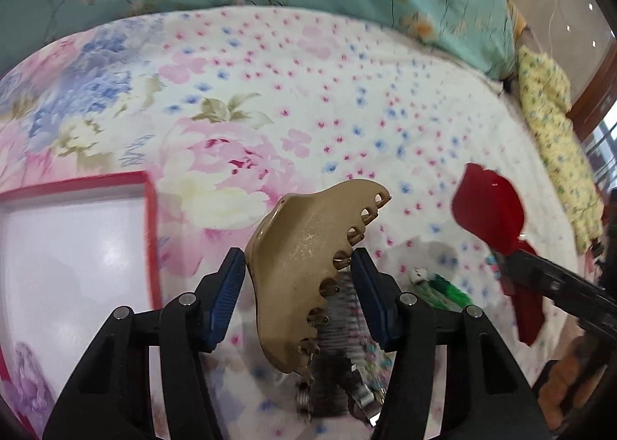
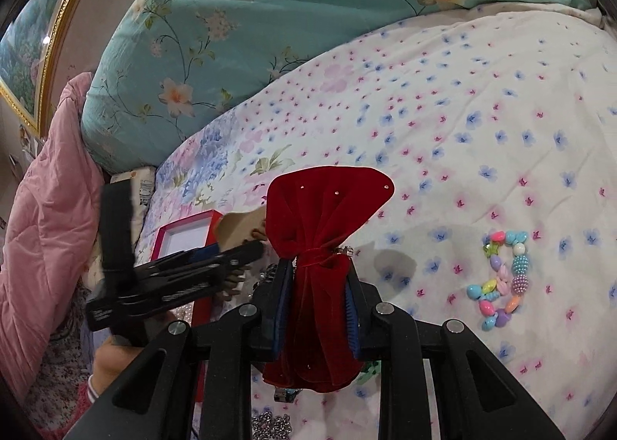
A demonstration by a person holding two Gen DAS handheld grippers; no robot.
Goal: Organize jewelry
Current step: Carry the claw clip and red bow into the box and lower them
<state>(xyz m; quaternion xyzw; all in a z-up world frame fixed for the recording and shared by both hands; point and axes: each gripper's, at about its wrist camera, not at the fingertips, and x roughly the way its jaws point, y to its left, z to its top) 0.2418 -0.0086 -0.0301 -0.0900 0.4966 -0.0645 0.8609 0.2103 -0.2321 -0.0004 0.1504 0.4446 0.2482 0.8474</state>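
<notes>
1. Overhead, my left gripper point(image 1: 299, 266) tilts steeply down above the bed, blue ribbed pads clamped on a tan hair claw point(image 1: 304, 274).
2. Beside it, my right gripper point(image 2: 318, 282) pinches a red velvet bow point(image 2: 320, 216) at its knot, lifted off the floral bedsheet point(image 2: 462, 112).
3. Smooth plastic and curved teeth mark the claw; the bow is soft and gathered.
4. Left of the claw, a red-rimmed box point(image 1: 148, 216) lies open on the sheet, its white interior bare.
5. A beaded bracelet point(image 2: 501, 282) rests on the sheet, right of the bow.

black claw point(image 1: 297, 278) arms, blue ribbed pads point(image 1: 227, 295), silver pivot screws
</notes>
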